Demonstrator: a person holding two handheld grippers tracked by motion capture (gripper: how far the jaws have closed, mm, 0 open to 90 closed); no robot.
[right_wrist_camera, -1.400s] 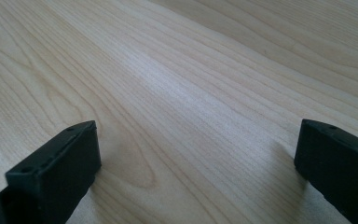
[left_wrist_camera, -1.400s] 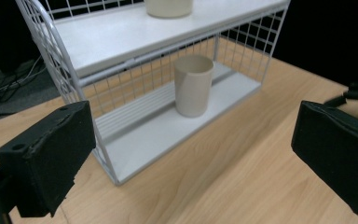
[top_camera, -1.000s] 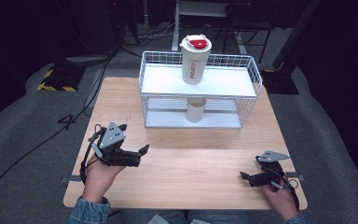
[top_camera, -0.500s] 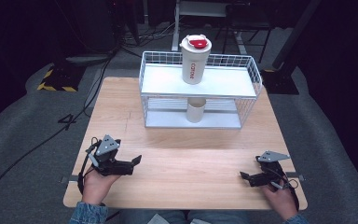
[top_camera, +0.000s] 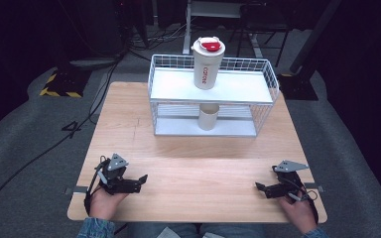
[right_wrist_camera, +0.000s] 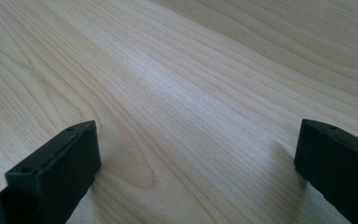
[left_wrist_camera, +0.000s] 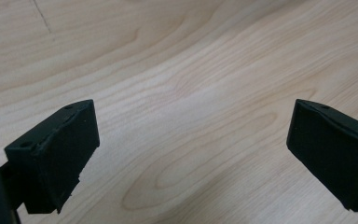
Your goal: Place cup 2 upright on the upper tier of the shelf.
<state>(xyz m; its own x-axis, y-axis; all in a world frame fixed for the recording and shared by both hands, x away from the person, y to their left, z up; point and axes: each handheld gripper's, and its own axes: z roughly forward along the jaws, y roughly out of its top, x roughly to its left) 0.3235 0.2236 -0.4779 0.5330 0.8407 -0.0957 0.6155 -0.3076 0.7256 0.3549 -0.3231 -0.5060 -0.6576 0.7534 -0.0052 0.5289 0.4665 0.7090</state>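
Note:
A white tumbler with a red-marked lid stands upright on the top shelf of a white wire rack. A plain beige cup sits on the rack's lower shelf, under the tumbler. My left gripper rests low near the table's front left, held by a hand, jaws wide apart with bare wood between them. My right gripper lies near the front right edge, also open over bare wood. Both are far from the rack.
The wooden table stands on grey carpet. Cables run over the floor at the left. A black-and-yellow striped block lies beyond the table's far left corner. Dark stands rise behind the rack.
My left gripper has dropped back toward the front edge and down to the tabletop, staying open. The right gripper has not moved.

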